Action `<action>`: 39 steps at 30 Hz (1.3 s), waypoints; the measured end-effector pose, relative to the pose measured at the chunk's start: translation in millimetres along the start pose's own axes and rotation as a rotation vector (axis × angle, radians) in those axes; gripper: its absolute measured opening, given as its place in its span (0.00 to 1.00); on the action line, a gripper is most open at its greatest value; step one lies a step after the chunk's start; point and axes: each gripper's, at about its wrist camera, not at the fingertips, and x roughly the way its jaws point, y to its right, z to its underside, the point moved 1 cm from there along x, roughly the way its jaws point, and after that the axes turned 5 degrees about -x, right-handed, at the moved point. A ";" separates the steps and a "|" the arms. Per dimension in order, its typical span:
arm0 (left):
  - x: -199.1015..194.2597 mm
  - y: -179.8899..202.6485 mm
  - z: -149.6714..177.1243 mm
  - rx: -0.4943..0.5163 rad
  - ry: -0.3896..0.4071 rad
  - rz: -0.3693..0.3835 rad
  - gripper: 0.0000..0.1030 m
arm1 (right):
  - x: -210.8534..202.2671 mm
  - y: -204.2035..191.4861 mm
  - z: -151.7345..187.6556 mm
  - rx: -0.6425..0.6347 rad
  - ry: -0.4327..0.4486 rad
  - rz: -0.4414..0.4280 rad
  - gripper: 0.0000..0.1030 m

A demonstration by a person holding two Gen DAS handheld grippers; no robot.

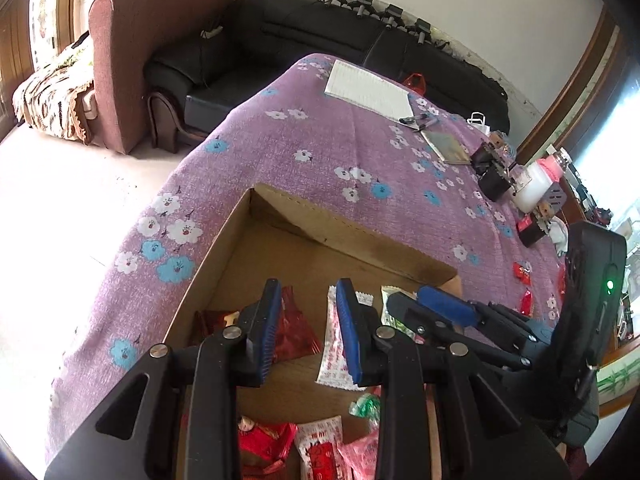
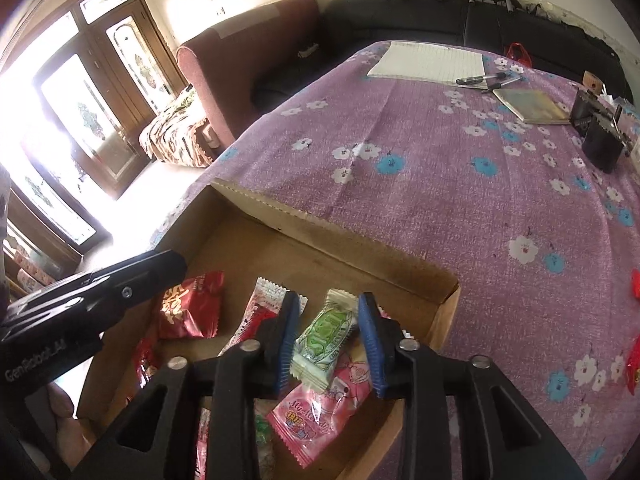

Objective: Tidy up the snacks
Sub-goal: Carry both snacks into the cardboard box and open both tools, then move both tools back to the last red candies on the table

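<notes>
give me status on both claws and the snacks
Left claw open, empty, over the box. Right claw open over green snack, not gripping. Red snacks loose on cloth. Nothing in the way.

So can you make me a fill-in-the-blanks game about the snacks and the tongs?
1. The snacks lie inside a cardboard ____.
2. The tablecloth is ____ with flowers.
3. The wrapper between the right tongs is white and ____.
4. The left tongs are ____, holding nothing.

Missing words: box; purple; green; open
</notes>
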 end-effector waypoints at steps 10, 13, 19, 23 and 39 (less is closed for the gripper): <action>-60.0 22.8 33.4 0.068 0.192 -0.076 0.57 | -52.6 1.8 19.2 -0.014 0.090 0.029 0.51; -75.0 32.8 46.2 0.092 0.241 -0.114 0.57 | -66.7 6.1 30.0 -0.003 0.102 0.027 0.51; -92.5 50.3 70.8 0.130 0.273 -0.143 0.57 | -89.1 14.3 53.0 0.006 0.116 0.043 0.51; -100.2 63.2 84.5 0.163 0.288 -0.157 0.57 | -103.8 22.1 70.0 0.027 0.125 0.042 0.51; -124.5 117.2 124.4 0.265 0.325 -0.149 0.57 | -156.0 75.4 121.0 0.126 0.184 0.063 0.52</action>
